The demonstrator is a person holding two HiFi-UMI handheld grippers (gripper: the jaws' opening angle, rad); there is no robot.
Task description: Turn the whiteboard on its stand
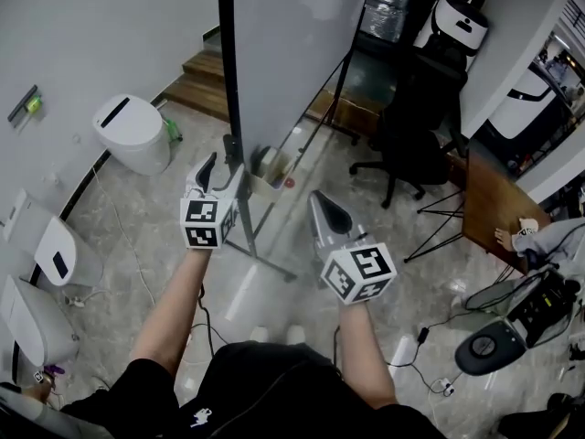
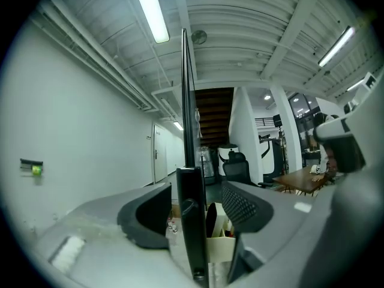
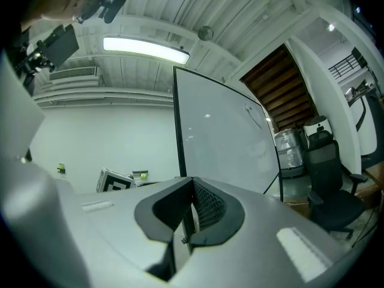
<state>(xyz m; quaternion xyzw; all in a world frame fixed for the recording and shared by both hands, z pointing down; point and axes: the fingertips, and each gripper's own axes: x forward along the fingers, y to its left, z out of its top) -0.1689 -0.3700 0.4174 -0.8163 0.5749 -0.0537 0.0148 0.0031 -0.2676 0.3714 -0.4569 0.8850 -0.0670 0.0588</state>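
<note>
There is one white whiteboard in a black frame. There are two grey grippers, the left gripper and the right gripper. Three white rounded floor units, one black office chair and one brown wooden table complete the count.

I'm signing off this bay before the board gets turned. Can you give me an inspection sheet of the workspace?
Surface: pale marbled floor, glossy.
Job's things: whiteboard upright on its stand; black frame edge faces the person.
Clutter: cream box by the stand.
Grippers: left gripper jaws apart, frame edge between them with gaps both sides; right gripper jaws together, empty, off the board.
Cables: thin cable across the floor at left; cords with a plug lower right.
Surroundings: black office chair, wooden table, white units by the wall.
</note>
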